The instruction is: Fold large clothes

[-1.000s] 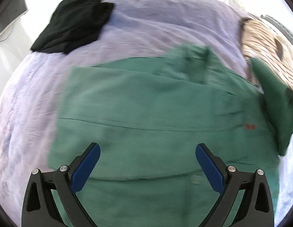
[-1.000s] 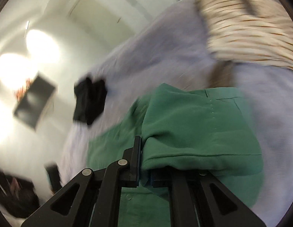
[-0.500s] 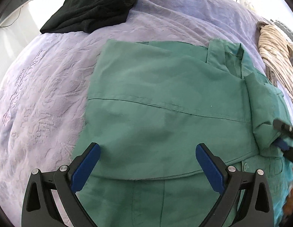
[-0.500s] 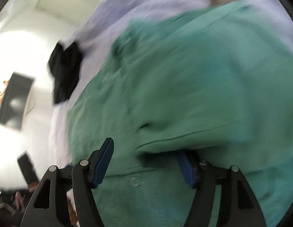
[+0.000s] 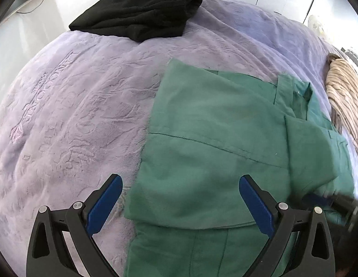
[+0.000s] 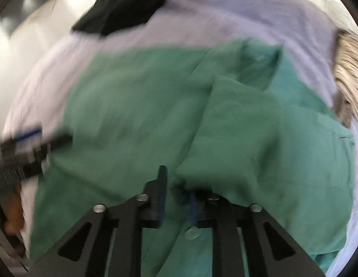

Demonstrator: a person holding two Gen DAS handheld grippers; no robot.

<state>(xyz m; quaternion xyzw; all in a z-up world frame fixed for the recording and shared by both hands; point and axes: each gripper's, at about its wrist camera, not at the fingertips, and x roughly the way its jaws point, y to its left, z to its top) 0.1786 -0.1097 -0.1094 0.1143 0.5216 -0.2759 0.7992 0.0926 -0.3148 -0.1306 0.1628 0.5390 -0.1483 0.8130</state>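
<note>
A green shirt (image 5: 213,138) lies flat on a lavender bedspread (image 5: 74,103), with its right sleeve folded in over the body (image 6: 259,138). My left gripper (image 5: 180,198) hangs open and wide over the shirt's left edge, nothing between its blue pads. In the blurred right wrist view, my right gripper (image 6: 177,191) is low over the shirt near a button. Its jaws are closing with a narrow gap left between them. The folded sleeve's edge drapes over the right finger; no cloth is pinched in the gap. It shows blurred at the left wrist view's right edge (image 5: 329,200).
A folded black garment (image 5: 142,7) sits at the bed's far left. A beige striped garment (image 5: 345,106) lies at the right edge. White floor and cabinets lie beyond the bed. A person's hand (image 6: 12,207) shows behind the left gripper (image 6: 28,147).
My right gripper let go of the sleeve, which now lies folded across the shirt, then sank and narrowed again. The left gripper slid toward the shirt's left edge, staying open.
</note>
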